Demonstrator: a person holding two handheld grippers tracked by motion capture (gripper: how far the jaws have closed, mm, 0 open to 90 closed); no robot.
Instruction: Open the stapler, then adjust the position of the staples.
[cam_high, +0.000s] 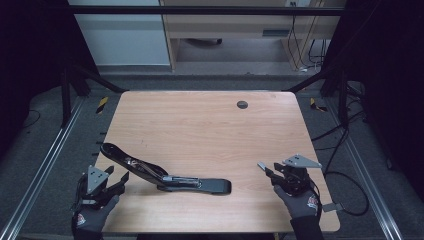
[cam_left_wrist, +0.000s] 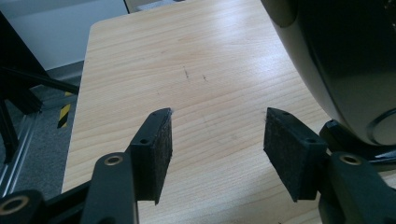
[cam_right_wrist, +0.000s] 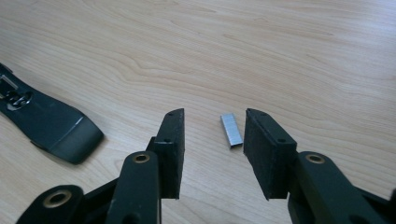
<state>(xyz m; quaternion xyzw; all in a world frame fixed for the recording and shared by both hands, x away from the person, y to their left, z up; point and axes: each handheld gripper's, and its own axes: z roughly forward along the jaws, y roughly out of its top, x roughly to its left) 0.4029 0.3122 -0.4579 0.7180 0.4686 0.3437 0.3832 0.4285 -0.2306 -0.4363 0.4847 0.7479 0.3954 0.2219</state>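
Note:
A black stapler (cam_high: 165, 175) lies swung open flat on the wooden table (cam_high: 200, 120), near its front edge. My left gripper (cam_high: 116, 175) sits at the front left corner, open, with bare wood between its pads (cam_left_wrist: 154, 154). The stapler's rounded black arm (cam_left_wrist: 345, 60) looms close on the right of the left gripper view. My right gripper (cam_high: 269, 171) hovers at the front right, also open. A short silver strip of staples (cam_right_wrist: 231, 130) lies on the wood between its jaws, nearer the right pad (cam_right_wrist: 264, 149) and untouched. The stapler's flat base end (cam_right_wrist: 51, 126) shows to its left.
A small dark round grommet (cam_high: 242, 104) sits in the table's far side. Black frame struts (cam_high: 75, 80) and floor rails flank the table. Cables (cam_high: 345, 175) trail on the floor to the right. Bare wood stretches across the far half of the tabletop.

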